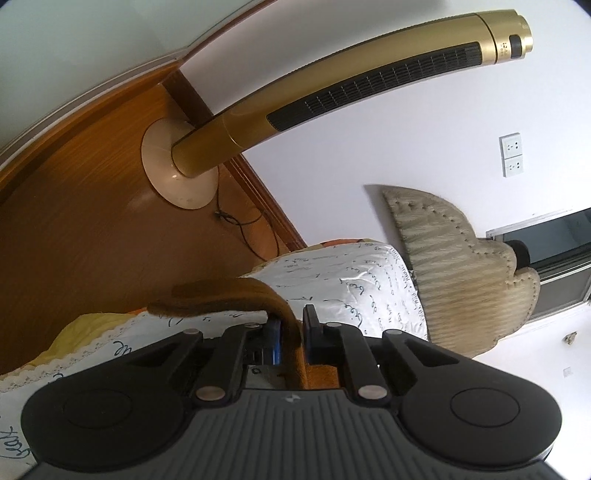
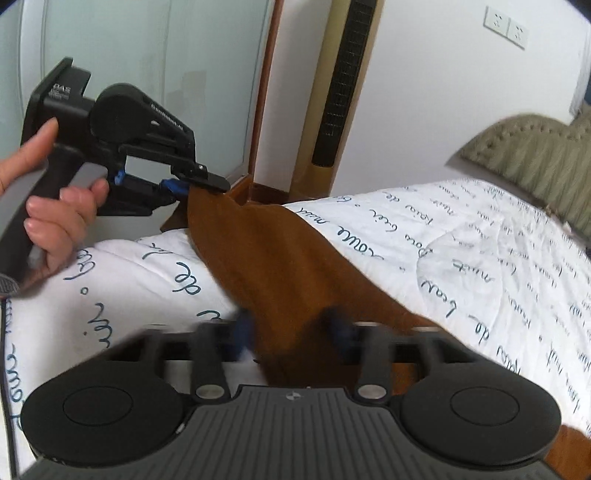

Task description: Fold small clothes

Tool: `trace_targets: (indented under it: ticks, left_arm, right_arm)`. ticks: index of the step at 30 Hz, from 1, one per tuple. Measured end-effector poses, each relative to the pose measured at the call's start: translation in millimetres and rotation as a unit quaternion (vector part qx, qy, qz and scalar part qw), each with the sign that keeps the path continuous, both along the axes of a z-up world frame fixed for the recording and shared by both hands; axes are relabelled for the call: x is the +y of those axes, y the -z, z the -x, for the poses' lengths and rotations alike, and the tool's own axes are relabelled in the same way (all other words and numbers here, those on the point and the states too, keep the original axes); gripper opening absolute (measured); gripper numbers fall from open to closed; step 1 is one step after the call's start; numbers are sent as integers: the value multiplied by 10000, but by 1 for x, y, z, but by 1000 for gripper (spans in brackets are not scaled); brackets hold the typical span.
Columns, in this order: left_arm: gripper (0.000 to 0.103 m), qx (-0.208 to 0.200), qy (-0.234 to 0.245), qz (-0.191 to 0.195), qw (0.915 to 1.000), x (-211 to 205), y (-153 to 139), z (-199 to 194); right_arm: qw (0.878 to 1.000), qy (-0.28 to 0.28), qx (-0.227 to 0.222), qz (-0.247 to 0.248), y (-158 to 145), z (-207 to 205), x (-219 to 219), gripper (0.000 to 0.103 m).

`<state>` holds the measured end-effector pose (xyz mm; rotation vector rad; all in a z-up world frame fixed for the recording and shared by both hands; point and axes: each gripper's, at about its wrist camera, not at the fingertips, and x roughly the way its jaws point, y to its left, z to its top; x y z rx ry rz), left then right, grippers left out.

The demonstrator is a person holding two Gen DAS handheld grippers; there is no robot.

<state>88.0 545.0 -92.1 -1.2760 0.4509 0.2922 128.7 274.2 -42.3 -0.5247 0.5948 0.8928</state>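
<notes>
A brown cloth (image 2: 280,258) lies stretched over the white quilt (image 2: 461,251) with blue handwriting. In the right wrist view a hand (image 2: 55,225) holds my left gripper (image 2: 192,187) at the cloth's far corner, shut on it and lifting it off the bed. The left wrist view shows the same grip: the brown cloth (image 1: 221,291) runs down between the fingers of the left gripper (image 1: 293,330). My right gripper (image 2: 291,326) is at the cloth's near end. Its fingers (image 2: 340,325) are blurred and stand apart, one on each side of the cloth.
A gold tower fan (image 2: 343,92) stands on the wooden floor (image 1: 74,221) beside the bed, its cord trailing. A padded beige headboard (image 2: 535,147) rises at the right. A frosted glass door (image 2: 129,74) is behind the left gripper. Wall sockets (image 2: 506,24) sit high up.
</notes>
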Motion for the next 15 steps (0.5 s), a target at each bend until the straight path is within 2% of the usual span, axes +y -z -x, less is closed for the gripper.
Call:
trace_targets:
  ticks: [7,11,15]
  left_arm:
    - [10,-221,96,-76,9997,-5,-15,2]
    - [10,-419,229,-291,9984,-17,-39,-1]
    - [10,-726,511,-669,9938,-44,-76,-9]
  right_arm:
    - [9991,68,107,-413,-12,-3,-14,10]
    - [9976,95,6,-690,-22,2,-29,10]
    - [9948,183,-87,-995,-33,12,-51,10]
